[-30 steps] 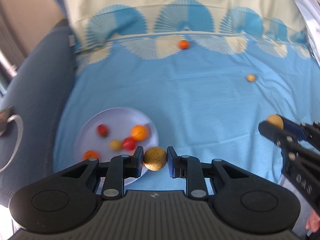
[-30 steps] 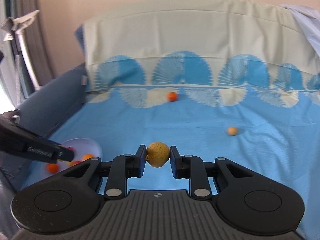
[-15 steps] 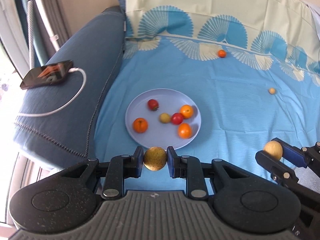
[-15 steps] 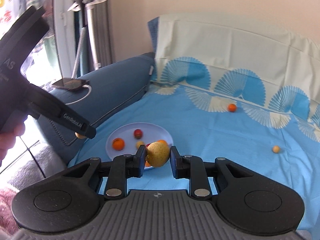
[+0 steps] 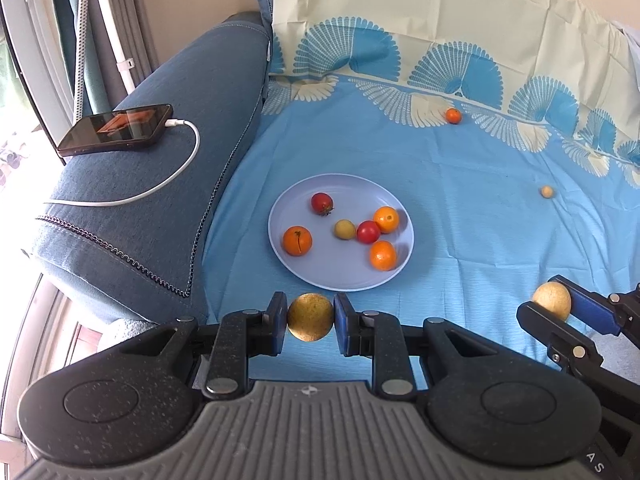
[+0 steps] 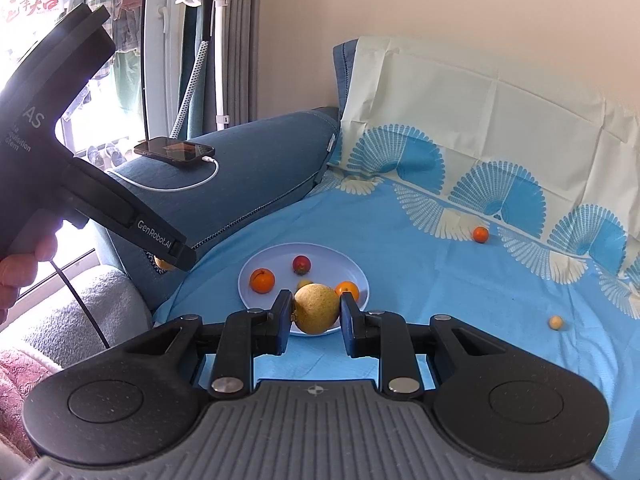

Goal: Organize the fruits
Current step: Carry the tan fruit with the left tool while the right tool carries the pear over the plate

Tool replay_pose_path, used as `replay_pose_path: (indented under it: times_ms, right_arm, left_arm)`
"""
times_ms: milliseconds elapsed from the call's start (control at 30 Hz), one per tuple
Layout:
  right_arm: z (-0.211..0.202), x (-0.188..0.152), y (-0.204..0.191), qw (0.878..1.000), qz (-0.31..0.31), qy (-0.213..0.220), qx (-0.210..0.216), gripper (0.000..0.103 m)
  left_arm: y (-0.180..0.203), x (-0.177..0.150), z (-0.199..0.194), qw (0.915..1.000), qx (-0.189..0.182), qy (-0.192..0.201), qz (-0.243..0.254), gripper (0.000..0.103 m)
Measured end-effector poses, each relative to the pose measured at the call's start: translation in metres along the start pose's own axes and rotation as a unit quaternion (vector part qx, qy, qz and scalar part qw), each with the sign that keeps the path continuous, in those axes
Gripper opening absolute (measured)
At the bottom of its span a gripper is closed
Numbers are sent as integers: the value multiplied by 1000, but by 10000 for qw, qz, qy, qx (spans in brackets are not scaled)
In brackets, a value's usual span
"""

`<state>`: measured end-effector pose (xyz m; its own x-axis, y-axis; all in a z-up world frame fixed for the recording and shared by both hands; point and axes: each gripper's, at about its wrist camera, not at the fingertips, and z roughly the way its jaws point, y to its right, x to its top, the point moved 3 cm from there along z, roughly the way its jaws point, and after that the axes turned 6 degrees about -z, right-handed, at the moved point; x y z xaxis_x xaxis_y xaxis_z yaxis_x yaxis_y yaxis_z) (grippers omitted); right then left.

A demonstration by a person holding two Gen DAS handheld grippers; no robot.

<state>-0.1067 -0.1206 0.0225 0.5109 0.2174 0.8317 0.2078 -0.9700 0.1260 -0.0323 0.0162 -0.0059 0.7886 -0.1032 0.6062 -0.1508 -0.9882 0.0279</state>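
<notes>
A pale blue plate [image 5: 320,272] lies on the blue sheet and holds several small fruits: oranges, red ones and a yellow one. It also shows in the right wrist view [image 6: 360,276]. My left gripper [image 5: 310,318] is shut on a round brown-yellow fruit [image 5: 310,317] above the sheet, just short of the plate's near rim. My right gripper [image 6: 316,310] is shut on a yellow fruit [image 6: 316,308] in front of the plate; it shows at the right of the left wrist view [image 5: 554,306]. A loose orange fruit [image 5: 453,115] and a small tan fruit [image 5: 546,191] lie farther back.
A blue sofa arm [image 5: 168,208] rises left of the plate, with a phone [image 5: 116,130] and white cable [image 5: 176,180] on it. The sheet-covered backrest [image 5: 460,24] stands behind. A garment steamer pole [image 6: 220,60] and window are at far left.
Both grippers have pulled back and swung left with their fruits still held. The plate, sofa arm and phone have come fully into view.
</notes>
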Motion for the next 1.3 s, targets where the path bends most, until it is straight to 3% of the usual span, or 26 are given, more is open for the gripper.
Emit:
replay_pose_path:
  times_ms: [700,1300]
  right_arm:
    - [11,-4,3,9998,76,-176,70,27]
    - [52,0,10,9983,206,-530,142,27]
  left_arm:
    - [4,4,16,9999,-2,-159,8,27]
    - [-4,27,47,9993,51,-333,-154,27]
